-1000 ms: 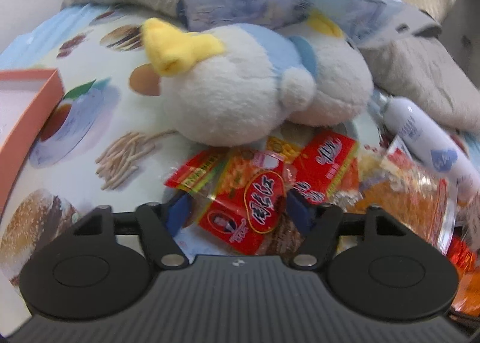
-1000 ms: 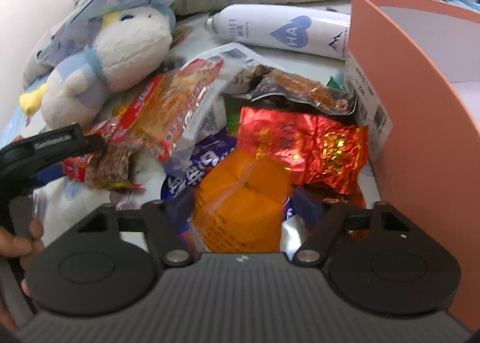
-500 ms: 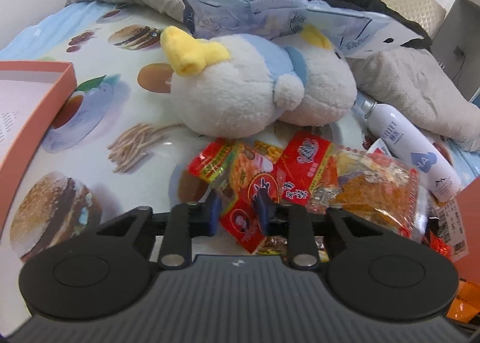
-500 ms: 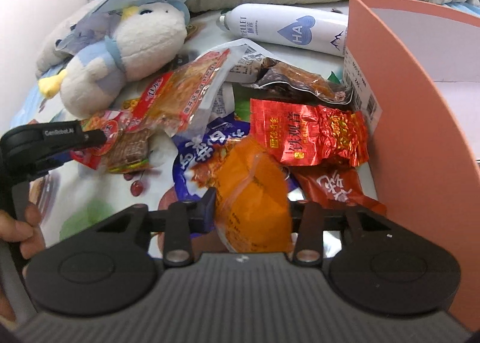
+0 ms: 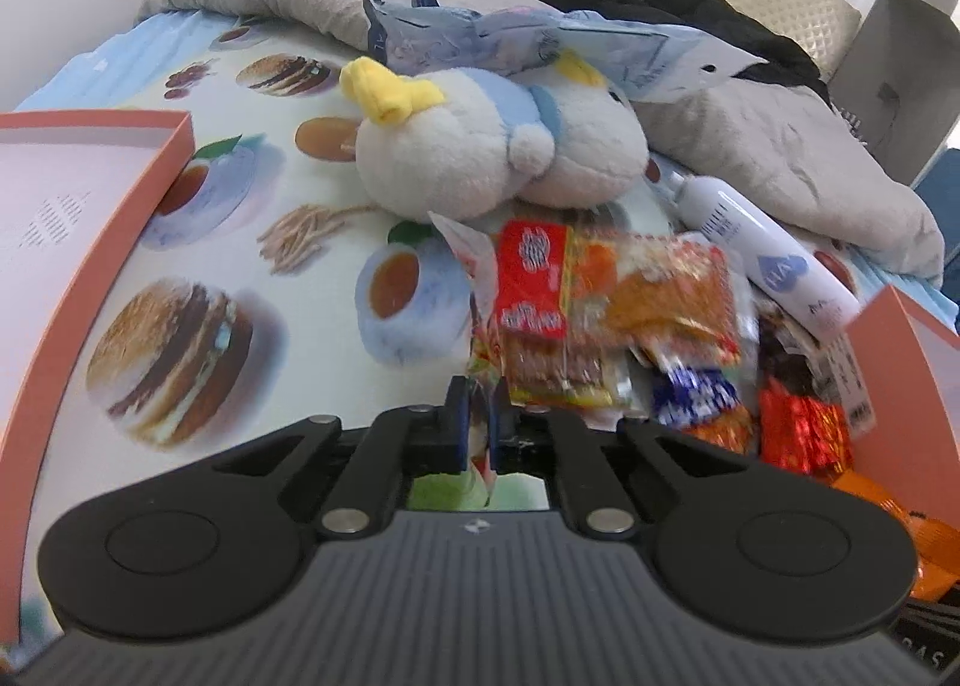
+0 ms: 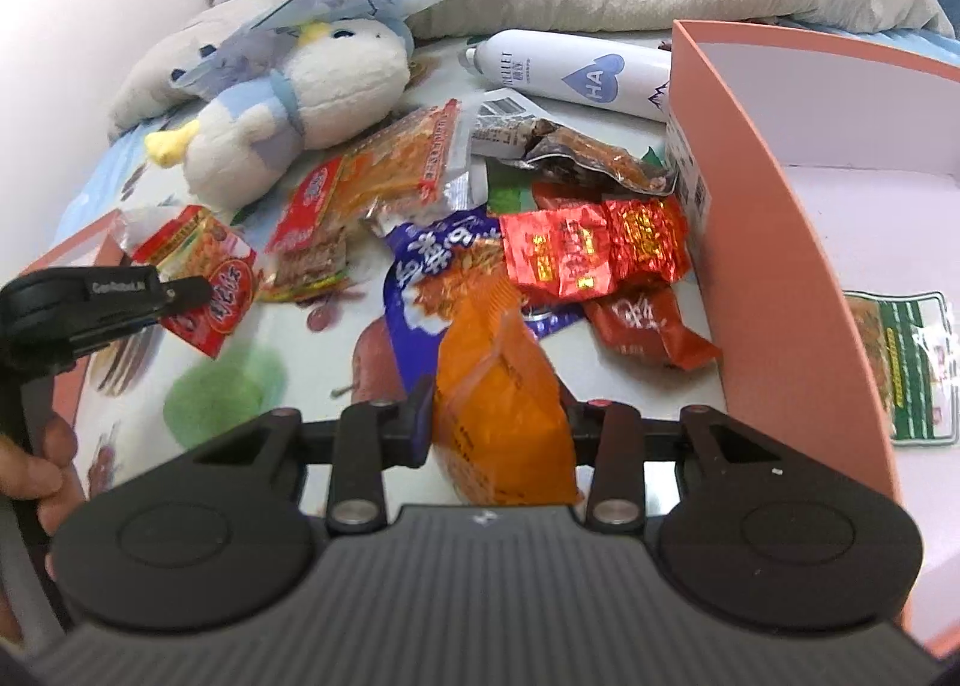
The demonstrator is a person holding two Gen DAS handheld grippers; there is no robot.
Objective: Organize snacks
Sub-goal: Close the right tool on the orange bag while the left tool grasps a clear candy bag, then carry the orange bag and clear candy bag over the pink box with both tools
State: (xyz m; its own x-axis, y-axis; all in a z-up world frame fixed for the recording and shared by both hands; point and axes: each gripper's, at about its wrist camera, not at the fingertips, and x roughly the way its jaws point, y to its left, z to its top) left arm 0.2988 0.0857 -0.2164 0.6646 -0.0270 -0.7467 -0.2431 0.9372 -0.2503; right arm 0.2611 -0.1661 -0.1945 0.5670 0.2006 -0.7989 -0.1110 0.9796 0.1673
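Observation:
My left gripper (image 5: 477,425) is shut on a red snack packet (image 5: 480,338), seen edge-on and lifted off the printed sheet; the same red snack packet (image 6: 207,278) shows in the right wrist view, held by the left gripper (image 6: 198,287). My right gripper (image 6: 501,416) is shut on an orange snack bag (image 6: 501,404) and holds it above the pile. A pile of snack packets (image 6: 540,248) lies on the sheet beside a salmon-pink box (image 6: 780,242) at the right, which holds one green packet (image 6: 906,368).
A second salmon-pink box (image 5: 90,218) stands at the left. A white plush duck (image 5: 474,152) and a white spray bottle (image 6: 576,74) lie behind the snacks. Grey bedding (image 5: 780,146) and a blue-white bag (image 5: 528,44) are further back.
Both grippers closed on their packets and lifted them off the pile. The left one pulled its red packet back and to the left; the right one raised the orange bag.

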